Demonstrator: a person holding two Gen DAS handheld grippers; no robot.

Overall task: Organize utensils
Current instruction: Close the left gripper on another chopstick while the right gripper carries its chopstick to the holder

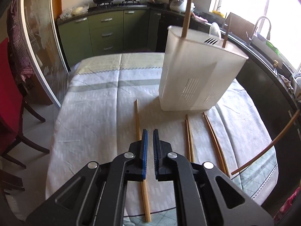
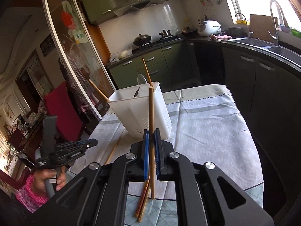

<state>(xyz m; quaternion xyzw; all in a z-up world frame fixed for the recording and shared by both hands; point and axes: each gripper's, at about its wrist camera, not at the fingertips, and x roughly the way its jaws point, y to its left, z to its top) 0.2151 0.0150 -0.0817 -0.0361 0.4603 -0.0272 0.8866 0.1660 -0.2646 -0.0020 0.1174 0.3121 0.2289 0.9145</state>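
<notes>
While right gripper [image 2: 151, 131] clamps a chopstick [image 2: 151, 113], only left view shows pairs [image 1: 189, 139].

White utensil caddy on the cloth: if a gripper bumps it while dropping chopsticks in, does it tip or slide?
The caddy looks like thin slotted plastic, so probably light. It stands tall on a narrow base, and chopsticks lean out over its rim, so a high bump may tip it. The tablecloth probably resists sliding.
</notes>
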